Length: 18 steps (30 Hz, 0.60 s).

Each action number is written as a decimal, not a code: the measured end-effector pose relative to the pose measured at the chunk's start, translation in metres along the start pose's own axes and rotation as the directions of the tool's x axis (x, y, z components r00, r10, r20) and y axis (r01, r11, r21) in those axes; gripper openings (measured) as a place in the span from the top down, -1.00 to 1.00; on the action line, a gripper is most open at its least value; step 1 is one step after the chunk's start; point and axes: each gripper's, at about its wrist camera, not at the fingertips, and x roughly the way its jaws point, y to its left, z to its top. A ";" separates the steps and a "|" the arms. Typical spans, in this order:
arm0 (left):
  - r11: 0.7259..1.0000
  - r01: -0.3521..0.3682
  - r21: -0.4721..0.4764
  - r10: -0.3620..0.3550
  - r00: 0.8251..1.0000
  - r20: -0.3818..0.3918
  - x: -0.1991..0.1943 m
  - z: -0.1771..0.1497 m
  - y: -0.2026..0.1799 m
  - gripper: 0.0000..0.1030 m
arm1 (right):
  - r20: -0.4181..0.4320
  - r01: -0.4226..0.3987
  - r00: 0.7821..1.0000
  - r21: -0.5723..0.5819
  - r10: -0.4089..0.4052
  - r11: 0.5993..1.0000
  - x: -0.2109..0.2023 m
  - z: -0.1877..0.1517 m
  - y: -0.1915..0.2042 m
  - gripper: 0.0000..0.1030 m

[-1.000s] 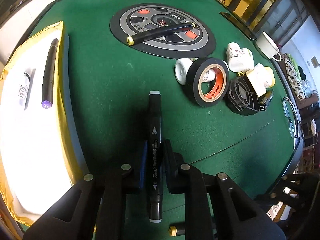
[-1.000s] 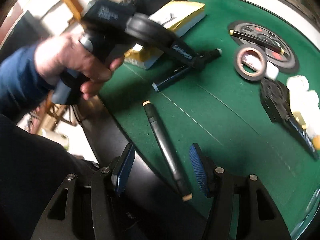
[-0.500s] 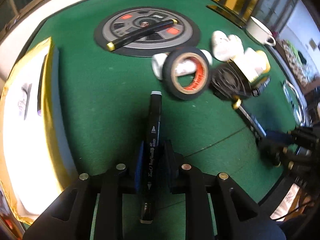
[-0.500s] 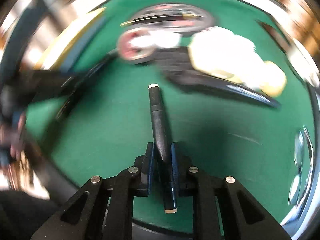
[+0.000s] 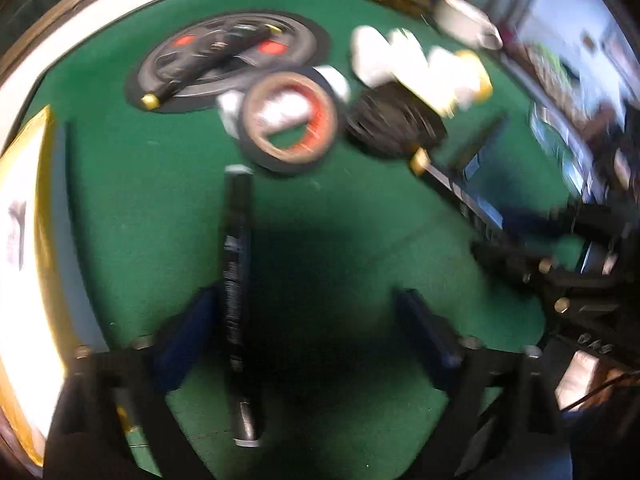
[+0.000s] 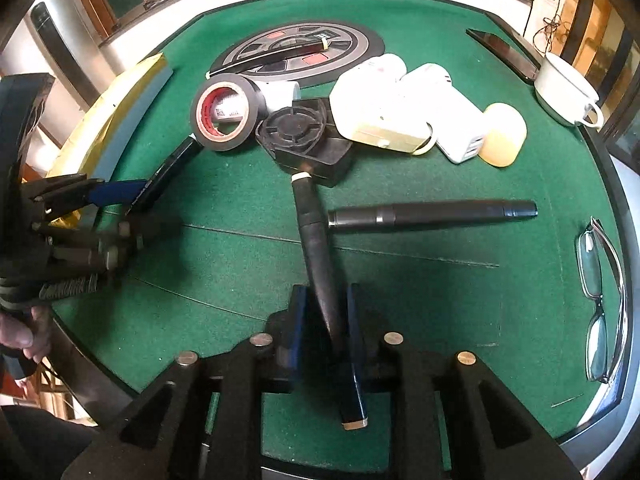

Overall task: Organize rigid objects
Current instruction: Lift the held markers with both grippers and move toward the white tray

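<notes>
Your left wrist view is motion-blurred throughout; no print on the black marker [image 5: 237,280] at lower centre can be read, and its white end caps are smeared. Your left gripper [image 5: 312,328] has its jaws opening and standing wide. The marker runs between them, close against the left-hand blue pad [image 5: 188,332] and clear of the right-hand one; contact with the left pad cannot be confirmed through the blur.

Your right wrist view is sharp. Your right gripper [image 6: 326,332] has narrow jaws that are opening slightly, with a black gold-tipped pen [image 6: 320,264] still between the blue pads. The pen's lower tip projects below the pads; its upper tip reaches the black fan housing [image 6: 304,136] at centre.

On the green felt table [image 6: 440,280], the black tape roll [image 6: 224,112] carries red inner print too small to read. The round mat [image 6: 360,46] at top centre bears a small label, also illegible.

Only the right view shows:
- the long black pen [image 6: 432,214] lying across right of centre;
- the eyeglasses [image 6: 600,300] at the right edge;
- the white cup [image 6: 564,92] at upper right, in focus.

The gold-edged box [image 5: 28,240] is cut off at the left edge of the left view.
</notes>
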 end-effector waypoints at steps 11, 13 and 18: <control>0.988 0.017 -0.155 -0.007 0.998 0.067 -0.012 -0.004 0.030 0.74 | -0.014 0.027 1.000 -0.014 -0.027 1.000 0.004 0.002 0.006 0.73; 0.986 0.020 -0.163 -0.010 0.998 0.062 -0.013 -0.006 0.032 0.74 | -0.005 0.000 1.000 -0.008 0.000 1.000 0.003 0.003 0.009 0.74; 0.983 0.081 -0.164 -0.066 0.993 0.096 -0.020 -0.015 0.023 0.74 | 0.058 -0.056 0.997 0.009 0.056 0.998 -0.011 0.008 0.012 0.74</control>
